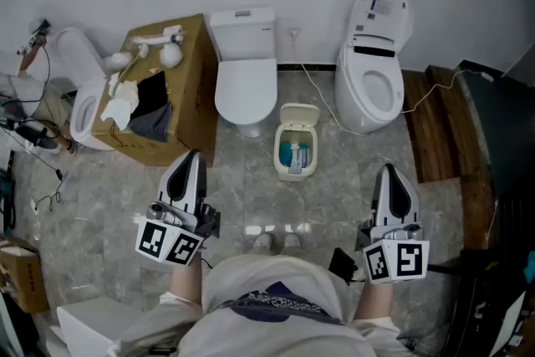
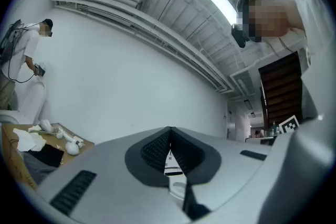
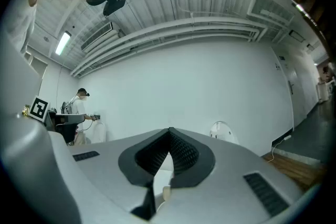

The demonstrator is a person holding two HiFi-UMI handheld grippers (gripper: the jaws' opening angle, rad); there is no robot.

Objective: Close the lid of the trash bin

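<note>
1. Head view: the bin (image 1: 296, 153) stands on the floor (image 1: 109, 196) between the middle toilet (image 1: 246, 79) and the right toilet (image 1: 374, 54), just in front of the wall. Its lid (image 1: 299, 114) is raised and leans back, and something blue shows inside. The left gripper (image 1: 191, 158) and the right gripper (image 1: 390, 172) are held low on either side of the person's body, both well apart from the bin and touching nothing. A box (image 1: 180, 71) with white items on top sits left of the middle toilet.
2. Left gripper view: the left gripper (image 2: 169, 131) is clenched, its jaws pressed together with nothing between them. It is tilted slightly upward at a white wall. The box (image 2: 21, 149) shows at lower left, with a person (image 2: 23, 60) standing beyond it.
3. Right gripper view: the right gripper (image 3: 169, 131) is likewise clenched and empty, aimed level at the wall. The right toilet's raised seat lid (image 3: 223, 131) shows just past the jaws. The bin is out of this view.
</note>
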